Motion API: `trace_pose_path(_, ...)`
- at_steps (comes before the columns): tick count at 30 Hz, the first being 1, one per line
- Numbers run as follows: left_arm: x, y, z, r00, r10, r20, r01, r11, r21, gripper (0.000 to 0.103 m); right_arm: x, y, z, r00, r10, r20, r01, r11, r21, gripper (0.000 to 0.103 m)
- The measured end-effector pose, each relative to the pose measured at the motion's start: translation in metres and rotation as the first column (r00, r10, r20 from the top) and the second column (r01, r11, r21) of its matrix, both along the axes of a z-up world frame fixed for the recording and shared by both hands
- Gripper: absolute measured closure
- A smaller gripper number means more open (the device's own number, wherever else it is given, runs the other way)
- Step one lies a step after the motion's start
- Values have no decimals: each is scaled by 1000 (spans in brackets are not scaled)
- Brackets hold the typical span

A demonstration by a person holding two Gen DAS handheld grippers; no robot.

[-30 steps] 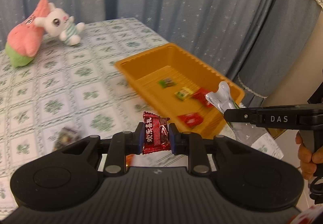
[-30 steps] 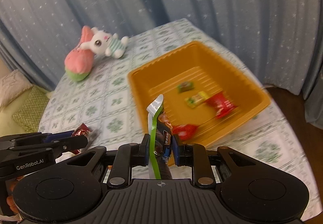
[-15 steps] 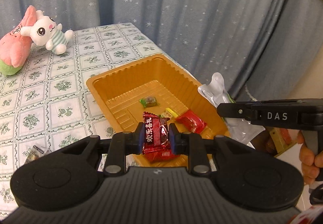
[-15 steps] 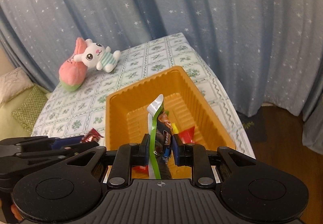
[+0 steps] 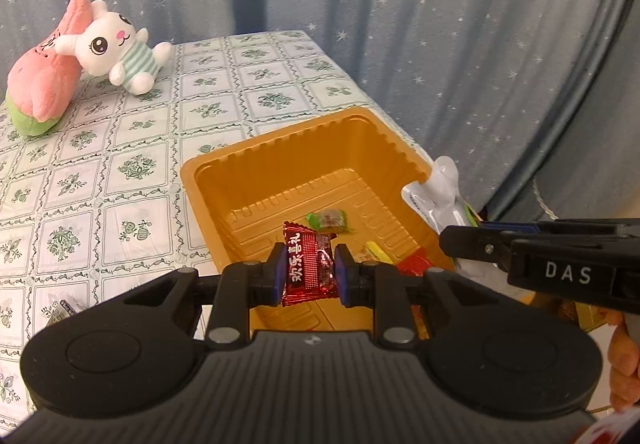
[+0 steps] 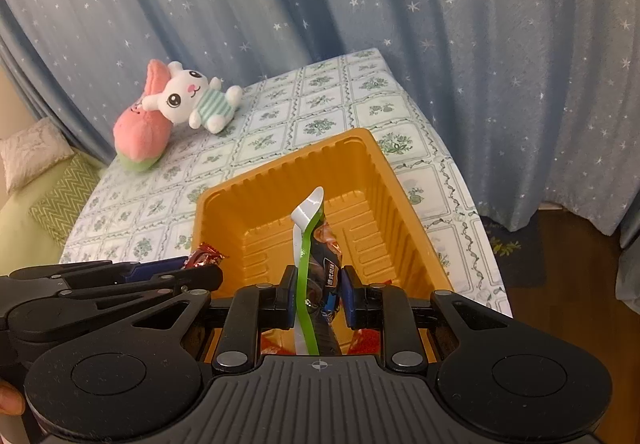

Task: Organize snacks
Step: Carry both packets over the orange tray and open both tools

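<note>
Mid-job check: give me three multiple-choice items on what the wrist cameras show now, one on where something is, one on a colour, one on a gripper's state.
1. Where do the plush toys lie?
A. inside the tray
B. on the table's far left corner
C. on the floor

2. What colour is the tray?
A. orange
B. white
C. green

3. What is the left gripper doing?
A. open, holding nothing
B. shut on a spoon
C. shut on a red candy

Answers:
1 B, they rest on the tablecloth by the curtain.
2 A, its walls and floor are orange.
3 C, the jaws pinch the red candy above the tray.
</note>
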State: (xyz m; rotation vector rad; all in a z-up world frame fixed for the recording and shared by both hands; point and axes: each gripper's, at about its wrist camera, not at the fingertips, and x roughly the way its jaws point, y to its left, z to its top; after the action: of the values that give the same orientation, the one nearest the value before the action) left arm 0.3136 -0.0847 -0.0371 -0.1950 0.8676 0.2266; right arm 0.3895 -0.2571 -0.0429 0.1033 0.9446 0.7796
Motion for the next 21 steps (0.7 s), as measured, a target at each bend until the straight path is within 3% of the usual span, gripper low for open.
trace_pose_path(10,17,6,-11,999,29,-32,-29,999,14,80,15,4,-4,1000,8,-2,-8,1000,-1,80)
trace_pose_path(21,10,7,-10,1000,17,-25,-17,1000,8,80,22,1,-7,1000,11,2,-11,1000,-7,80)
